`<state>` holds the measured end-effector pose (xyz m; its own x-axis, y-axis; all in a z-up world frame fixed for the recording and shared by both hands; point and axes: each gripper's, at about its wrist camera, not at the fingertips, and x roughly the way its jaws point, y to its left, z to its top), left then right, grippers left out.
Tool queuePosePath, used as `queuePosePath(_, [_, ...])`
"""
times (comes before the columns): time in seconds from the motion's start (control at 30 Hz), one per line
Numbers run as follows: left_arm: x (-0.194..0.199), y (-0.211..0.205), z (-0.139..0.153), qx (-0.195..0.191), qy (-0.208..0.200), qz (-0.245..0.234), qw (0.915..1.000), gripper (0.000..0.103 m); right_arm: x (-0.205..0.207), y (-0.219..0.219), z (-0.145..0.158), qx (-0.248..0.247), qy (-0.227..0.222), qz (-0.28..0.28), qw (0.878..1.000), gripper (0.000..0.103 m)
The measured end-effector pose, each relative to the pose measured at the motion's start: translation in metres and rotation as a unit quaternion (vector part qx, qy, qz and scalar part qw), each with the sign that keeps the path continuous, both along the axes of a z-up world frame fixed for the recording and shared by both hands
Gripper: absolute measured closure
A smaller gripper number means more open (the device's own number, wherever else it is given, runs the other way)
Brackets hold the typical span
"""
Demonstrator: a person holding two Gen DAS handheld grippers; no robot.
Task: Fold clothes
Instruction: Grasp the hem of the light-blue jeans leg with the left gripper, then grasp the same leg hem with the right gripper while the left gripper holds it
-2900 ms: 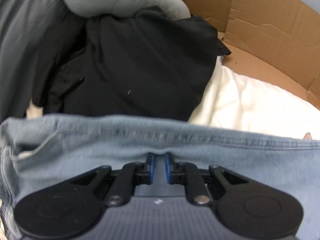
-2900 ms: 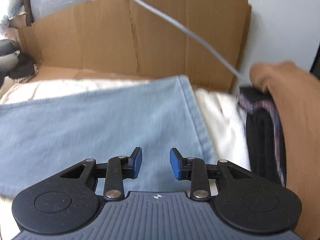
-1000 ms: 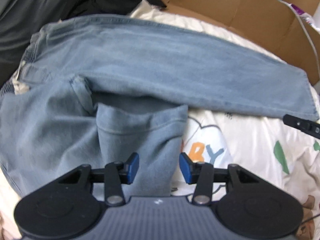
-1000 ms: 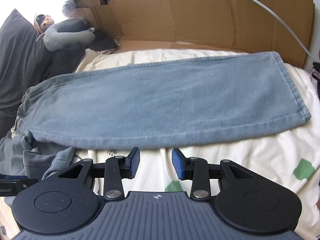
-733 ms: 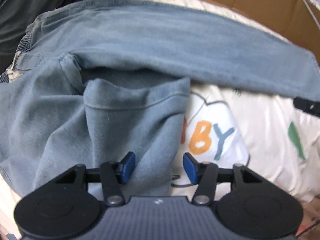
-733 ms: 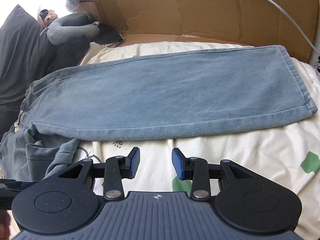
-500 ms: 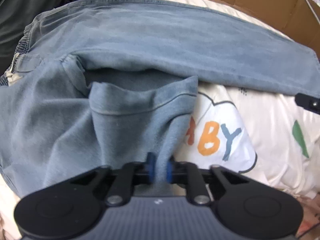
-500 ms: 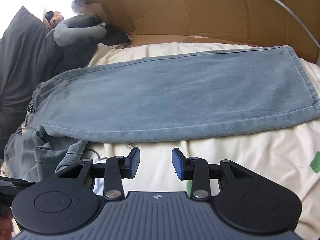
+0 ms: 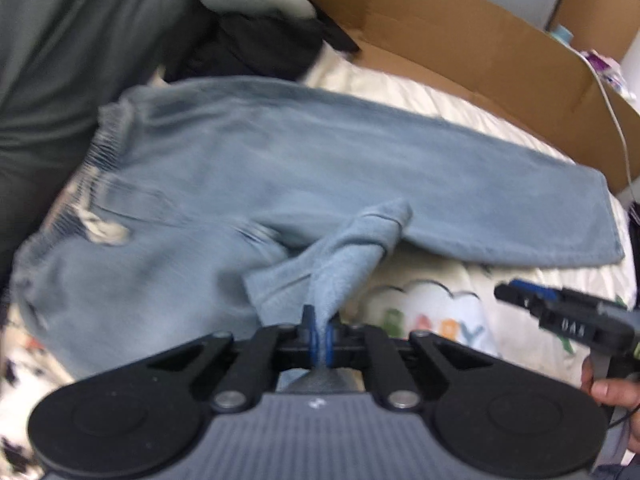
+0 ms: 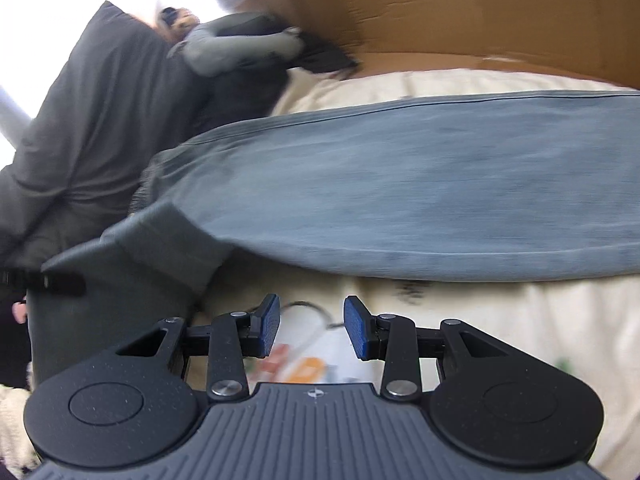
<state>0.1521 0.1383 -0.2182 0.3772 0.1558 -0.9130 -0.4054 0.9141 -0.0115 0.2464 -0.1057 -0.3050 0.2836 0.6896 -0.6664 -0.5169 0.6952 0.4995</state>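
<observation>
One leg of the jeans [image 9: 360,168] lies flat across my bed [image 10: 500,320], long axis 9-to-3, my left gripper [image 9: 319,330] clamped on the bunched second leg at 6, right gripper [image 10: 311,326] wide, empty, nearer its 3 o'clock end.

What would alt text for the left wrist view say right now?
The left hand-held gripper is shut on a bunched leg end of light blue jeans, whose other leg lies flat across a cream printed blanket. The right hand-held gripper shows at right.

Bedroom: printed duvet [image 9: 440,312], dark pillow [image 10: 92,128]
</observation>
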Motion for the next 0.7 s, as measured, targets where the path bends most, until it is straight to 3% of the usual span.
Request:
queuePosePath(0.13, [0.002, 0.023, 0.015, 0.023, 0.001, -0.006, 0.9997, 0.099, -0.003, 0.035, -0.003, 0.033, -0.002, 0.055, 0.998, 0.060])
queuePosePath(0.3, [0.002, 0.022, 0.025, 0.020, 0.001, -0.020, 0.9996, 0.099, 0.004, 0.083, -0.007, 0.062, -0.010, 0.110, 0.992, 0.048])
queuePosePath(0.47, [-0.001, 0.011, 0.031, 0.017, 0.001, -0.032, 0.9994, 0.099, 0.009, 0.110, -0.010, 0.103, 0.009, 0.133, 0.986, 0.048])
queuePosePath(0.7, [-0.001, 0.018, 0.029, 0.023, 0.008, -0.027, 0.9993, 0.099, 0.016, 0.121, -0.015, 0.112, -0.007, 0.130, 0.985, 0.043])
